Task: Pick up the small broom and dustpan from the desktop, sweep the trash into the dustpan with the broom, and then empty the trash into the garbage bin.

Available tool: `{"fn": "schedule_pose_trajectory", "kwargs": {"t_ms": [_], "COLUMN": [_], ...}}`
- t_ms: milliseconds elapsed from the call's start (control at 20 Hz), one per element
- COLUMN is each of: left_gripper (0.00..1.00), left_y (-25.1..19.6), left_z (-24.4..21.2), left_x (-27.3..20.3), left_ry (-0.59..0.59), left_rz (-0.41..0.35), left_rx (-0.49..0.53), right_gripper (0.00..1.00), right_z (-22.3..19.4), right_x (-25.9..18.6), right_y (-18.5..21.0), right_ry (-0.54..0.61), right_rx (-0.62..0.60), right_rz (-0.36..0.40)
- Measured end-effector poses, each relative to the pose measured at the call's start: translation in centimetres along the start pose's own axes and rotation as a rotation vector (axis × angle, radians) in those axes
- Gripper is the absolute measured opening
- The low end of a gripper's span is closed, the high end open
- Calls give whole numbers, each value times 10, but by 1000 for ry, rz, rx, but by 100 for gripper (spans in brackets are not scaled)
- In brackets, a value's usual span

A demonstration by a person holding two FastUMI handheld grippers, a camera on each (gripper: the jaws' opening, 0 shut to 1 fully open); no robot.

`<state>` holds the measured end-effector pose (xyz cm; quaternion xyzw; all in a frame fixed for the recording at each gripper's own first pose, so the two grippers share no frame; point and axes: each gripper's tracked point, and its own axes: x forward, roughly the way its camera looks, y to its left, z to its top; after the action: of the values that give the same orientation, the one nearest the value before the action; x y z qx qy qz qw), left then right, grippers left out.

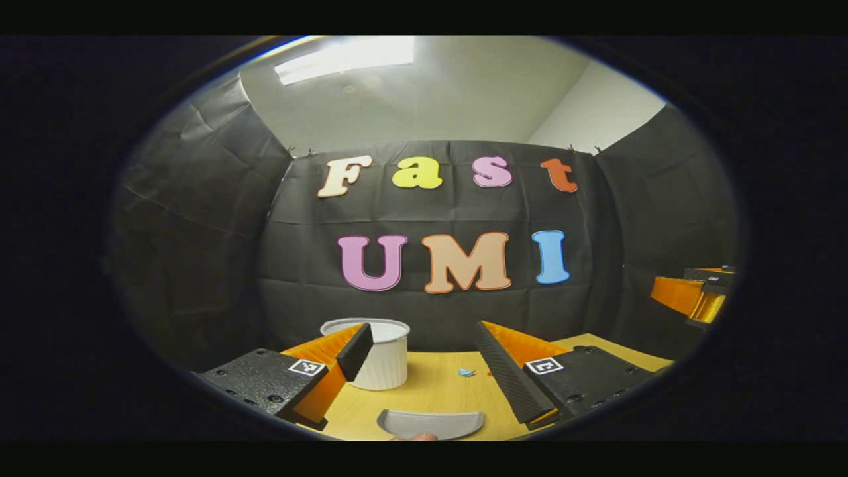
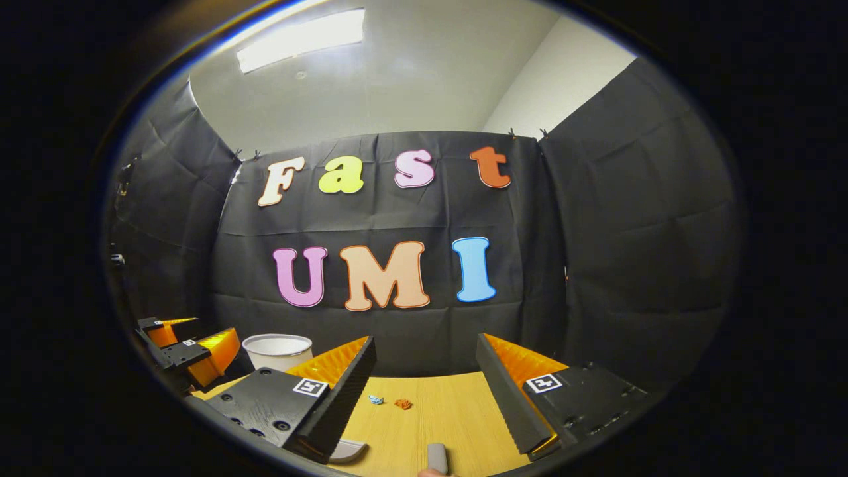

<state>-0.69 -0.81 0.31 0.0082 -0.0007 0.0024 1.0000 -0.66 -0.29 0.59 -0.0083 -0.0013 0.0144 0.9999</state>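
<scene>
In the left gripper view, the left gripper [image 1: 424, 364] is hovering over the wooden desktop [image 1: 430, 391] with its fingers spread apart, holding nothing. The grey dustpan [image 1: 430, 424] is lying at six o'clock, just below the fingers; the white garbage bin [image 1: 381, 354] is standing at eleven o'clock behind the near finger, and a blue scrap [image 1: 467, 372] is lying at one o'clock.

In the right gripper view, the right gripper [image 2: 427, 377] is likewise hanging agape and empty. The broom handle [image 2: 437, 458] is poking up at six o'clock, while an orange scrap [image 2: 403, 403] is sitting ahead beside the blue one.

text: none legible | markers: square coded tags on left gripper [image 1: 419, 351] and right gripper [image 2: 424, 368]
</scene>
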Motion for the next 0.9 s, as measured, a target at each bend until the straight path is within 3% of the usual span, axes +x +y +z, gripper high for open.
{"fn": "schedule_pose_trajectory", "kwargs": {"t_ms": [900], "left_gripper": [94], "left_y": [1], "left_z": [2], "left_x": [-2], "left_ry": [-10], "left_rz": [-2], "left_rx": [16], "right_gripper": [92], "right_z": [1], "right_x": [3], "right_y": [2], "right_ry": [7], "right_rx": [-2], "right_rz": [20]}}
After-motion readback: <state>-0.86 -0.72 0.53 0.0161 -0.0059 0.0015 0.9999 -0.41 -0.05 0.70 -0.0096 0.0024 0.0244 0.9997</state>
